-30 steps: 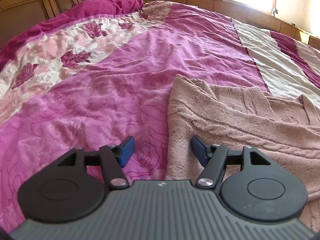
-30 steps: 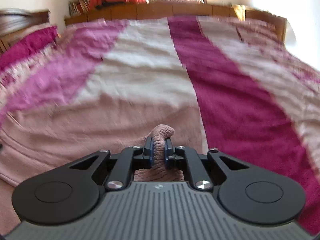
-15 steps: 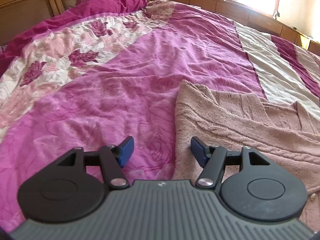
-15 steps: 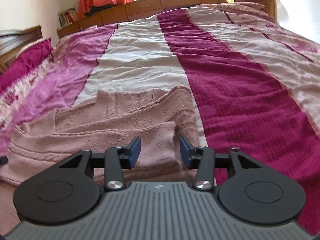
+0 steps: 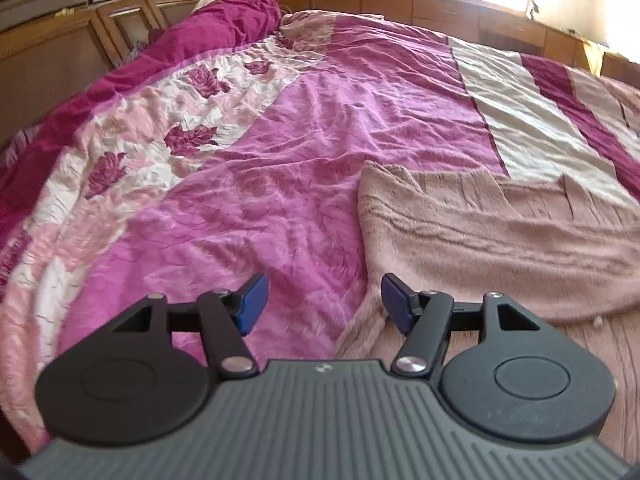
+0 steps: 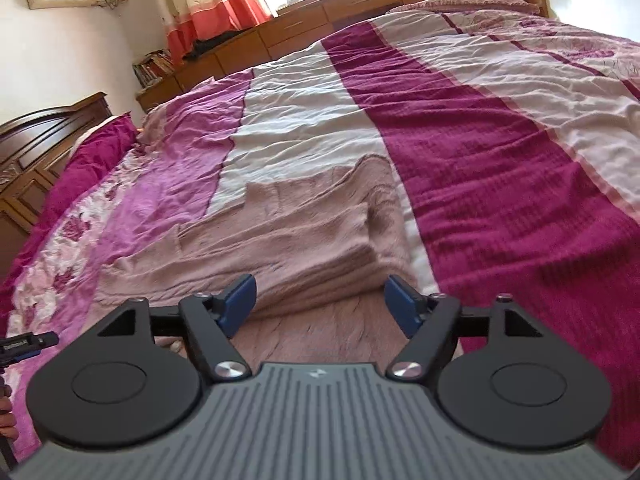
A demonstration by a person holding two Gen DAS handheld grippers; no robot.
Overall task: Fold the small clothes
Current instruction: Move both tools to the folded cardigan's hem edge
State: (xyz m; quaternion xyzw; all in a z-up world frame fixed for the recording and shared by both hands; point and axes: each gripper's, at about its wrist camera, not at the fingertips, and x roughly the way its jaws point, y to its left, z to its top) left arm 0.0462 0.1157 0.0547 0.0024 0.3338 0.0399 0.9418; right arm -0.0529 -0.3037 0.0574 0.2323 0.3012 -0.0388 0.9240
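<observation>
- On the bed, a crinkled quilt (image 5: 304, 168) in magenta, cream and rose-print bands lies under a fuzzy, dusty-pink knit sweater (image 5: 492, 236).
- Sweater: soft ribbed knit, spread flat with one part folded over into a thick layered edge (image 6: 320, 256).
- Left gripper (image 5: 322, 300): blue pads spread wide, empty, at the sweater's left edge.
- Right gripper (image 6: 320, 300): blue pads wide apart, empty, just before the folded edge.
- No legible writing.
</observation>
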